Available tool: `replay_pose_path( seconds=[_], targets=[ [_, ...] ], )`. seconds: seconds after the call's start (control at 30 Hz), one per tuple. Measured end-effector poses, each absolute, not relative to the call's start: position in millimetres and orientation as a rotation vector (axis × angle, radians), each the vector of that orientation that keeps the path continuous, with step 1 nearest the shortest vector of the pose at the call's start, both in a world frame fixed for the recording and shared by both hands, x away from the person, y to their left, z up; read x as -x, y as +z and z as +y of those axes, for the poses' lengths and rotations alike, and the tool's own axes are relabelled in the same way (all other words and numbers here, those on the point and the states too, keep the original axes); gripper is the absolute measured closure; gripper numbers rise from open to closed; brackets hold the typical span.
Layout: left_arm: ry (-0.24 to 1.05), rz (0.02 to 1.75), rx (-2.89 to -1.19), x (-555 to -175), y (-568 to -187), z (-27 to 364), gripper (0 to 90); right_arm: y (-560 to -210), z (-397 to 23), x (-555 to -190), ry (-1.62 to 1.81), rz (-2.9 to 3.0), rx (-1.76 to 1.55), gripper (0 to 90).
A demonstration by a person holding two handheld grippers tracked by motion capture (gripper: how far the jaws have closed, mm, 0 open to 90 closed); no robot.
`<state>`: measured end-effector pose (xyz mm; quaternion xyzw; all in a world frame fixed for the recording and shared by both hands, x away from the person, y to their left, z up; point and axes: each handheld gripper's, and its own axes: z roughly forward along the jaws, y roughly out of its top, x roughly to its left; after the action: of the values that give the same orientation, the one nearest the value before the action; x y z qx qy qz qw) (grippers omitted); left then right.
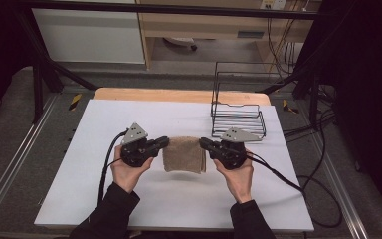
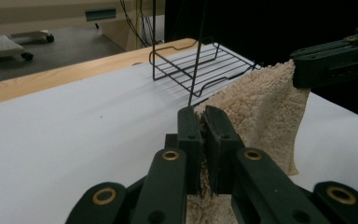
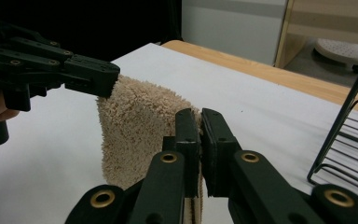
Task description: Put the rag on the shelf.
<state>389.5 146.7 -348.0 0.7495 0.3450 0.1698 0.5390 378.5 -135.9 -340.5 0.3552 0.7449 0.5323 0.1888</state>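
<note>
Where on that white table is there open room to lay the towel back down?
The widest bare patch on the white table is on its left, beyond the left gripper. Another open strip runs along the far edge, left of the wire rack. The near edge between the forearms is bare too. It's crowded at the far right, where the rack stands close to the right gripper holding the towel.

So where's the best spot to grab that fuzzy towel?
By its two top corners, coming in level from either side, as both tools do here. The left tool and right tool are each shut on a corner of the beige towel. It is limp, so a spread top edge lets it hang flat.
</note>
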Motion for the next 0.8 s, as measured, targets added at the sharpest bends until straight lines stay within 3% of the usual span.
replay_pose_path(
  seconds=[0.8],
  targets=[
    [0.414,0.740,-1.685,-400.6,-316.8,111.7,85.4,-305.3,-173.6,-374.9,1.505,1.958,-0.975,86.2]
  ],
)
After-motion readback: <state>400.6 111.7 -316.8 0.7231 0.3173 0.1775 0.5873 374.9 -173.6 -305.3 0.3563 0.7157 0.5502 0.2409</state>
